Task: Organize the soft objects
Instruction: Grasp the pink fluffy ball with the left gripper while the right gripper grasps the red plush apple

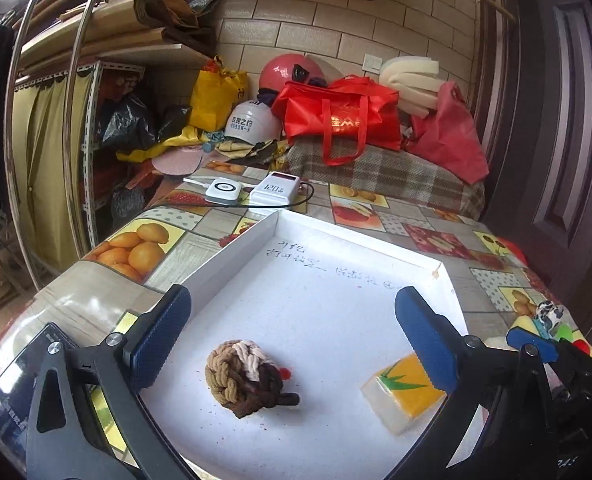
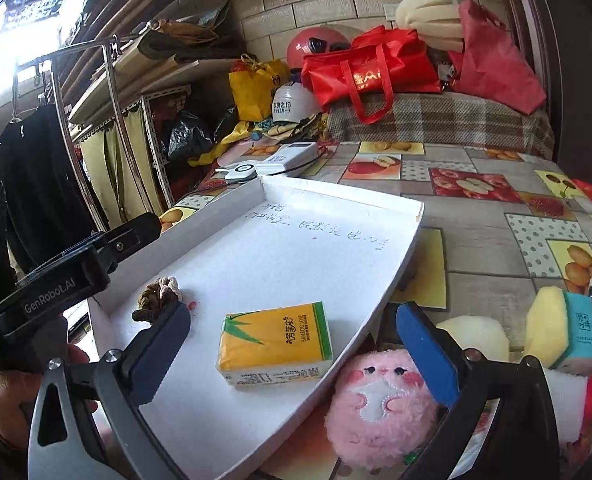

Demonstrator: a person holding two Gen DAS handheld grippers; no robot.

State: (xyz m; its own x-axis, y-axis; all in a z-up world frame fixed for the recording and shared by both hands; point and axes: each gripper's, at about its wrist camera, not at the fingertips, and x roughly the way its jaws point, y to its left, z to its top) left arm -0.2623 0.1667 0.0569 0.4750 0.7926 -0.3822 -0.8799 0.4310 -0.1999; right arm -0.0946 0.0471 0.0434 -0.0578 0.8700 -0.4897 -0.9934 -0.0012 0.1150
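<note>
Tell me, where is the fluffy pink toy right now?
In the right wrist view, the fluffy pink toy lies at the bottom on the table, just outside the white tray's right edge, near the yellow tissue pack.

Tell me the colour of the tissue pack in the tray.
Yellow with green bamboo leaves, tissue pack; clearest in the right wrist view.

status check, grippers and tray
Left gripper and right gripper open, empty. Rope ball and tissue pack in tray. Nothing blocking.

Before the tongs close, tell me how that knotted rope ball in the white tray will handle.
The rope ball looks like woven cord, so it probably squashes slightly rather than slipping. Being round, it may roll if nudged on the smooth tray. Its loose end could snag.
</note>
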